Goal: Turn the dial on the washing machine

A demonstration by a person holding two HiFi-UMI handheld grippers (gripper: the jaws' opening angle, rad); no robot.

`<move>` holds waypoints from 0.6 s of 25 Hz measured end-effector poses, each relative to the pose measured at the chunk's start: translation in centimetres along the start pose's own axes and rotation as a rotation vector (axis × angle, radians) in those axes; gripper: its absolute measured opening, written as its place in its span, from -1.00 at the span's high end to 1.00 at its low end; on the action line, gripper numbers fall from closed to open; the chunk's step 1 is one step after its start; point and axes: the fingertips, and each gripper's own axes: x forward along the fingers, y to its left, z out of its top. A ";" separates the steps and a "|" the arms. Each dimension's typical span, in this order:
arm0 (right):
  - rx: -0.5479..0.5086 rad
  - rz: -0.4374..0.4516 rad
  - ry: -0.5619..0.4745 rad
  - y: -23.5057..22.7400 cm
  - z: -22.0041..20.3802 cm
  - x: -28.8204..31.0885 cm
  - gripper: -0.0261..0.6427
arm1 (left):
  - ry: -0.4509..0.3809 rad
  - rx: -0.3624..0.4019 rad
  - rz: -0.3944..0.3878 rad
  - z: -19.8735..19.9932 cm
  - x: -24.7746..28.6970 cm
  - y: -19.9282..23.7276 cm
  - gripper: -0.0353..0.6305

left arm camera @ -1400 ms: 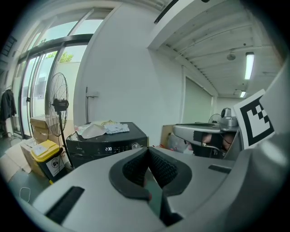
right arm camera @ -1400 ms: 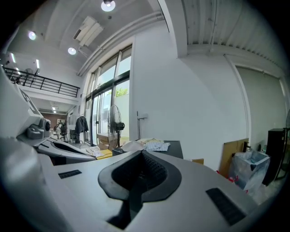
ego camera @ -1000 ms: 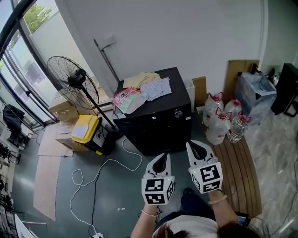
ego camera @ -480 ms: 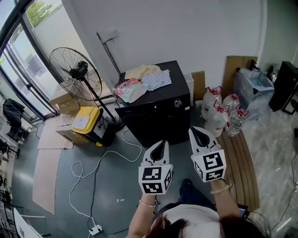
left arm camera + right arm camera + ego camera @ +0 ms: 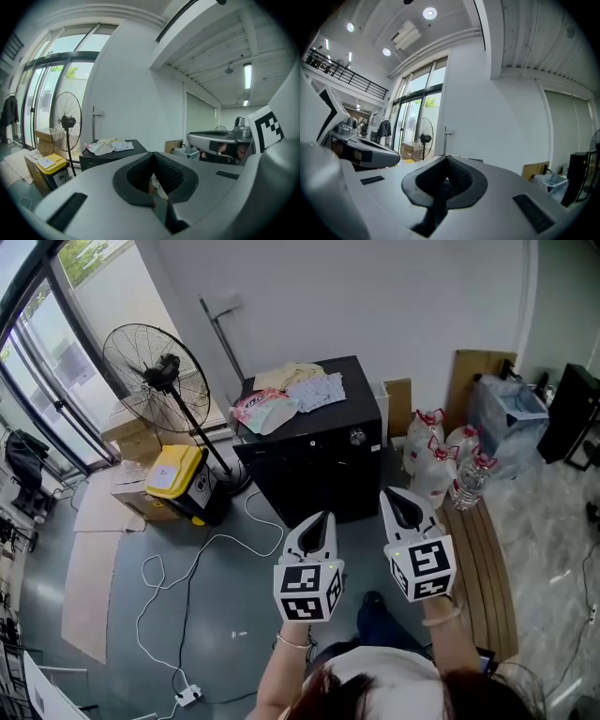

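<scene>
The black washing machine (image 5: 314, 474) stands against the white wall, its small silver dial (image 5: 356, 437) at the upper right of its front. Both grippers hover in front of it, well short of touching. My left gripper (image 5: 320, 519) points at the machine's lower front; its jaws meet with nothing between them. My right gripper (image 5: 397, 497) sits a little right of and below the dial, also shut and empty. In the left gripper view the gripper (image 5: 153, 154) aims just right of the machine (image 5: 96, 161). In the right gripper view the gripper (image 5: 446, 158) hides the dial.
Folded clothes and a bag (image 5: 286, 395) lie on the machine's top. A standing fan (image 5: 155, 371), a yellow bin (image 5: 173, 486) and cardboard stand to its left, and a white cable (image 5: 192, 573) runs over the floor. Water jugs (image 5: 427, 460) and a wooden bench (image 5: 480, 563) are to the right.
Both grippers have risen in the head view and come closer to the washing machine's front, side by side. Their jaws have stayed shut.
</scene>
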 end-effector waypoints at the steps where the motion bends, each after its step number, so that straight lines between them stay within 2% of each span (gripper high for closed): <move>1: 0.004 -0.002 -0.003 0.1 0.0 -0.2 0.84 | 0.002 0.001 0.000 -0.1 -0.1 0.0 0.84; 15: 0.011 -0.026 -0.007 1.5 -0.2 -0.8 0.84 | 0.000 -0.001 -0.008 -0.7 -1.6 1.0 0.84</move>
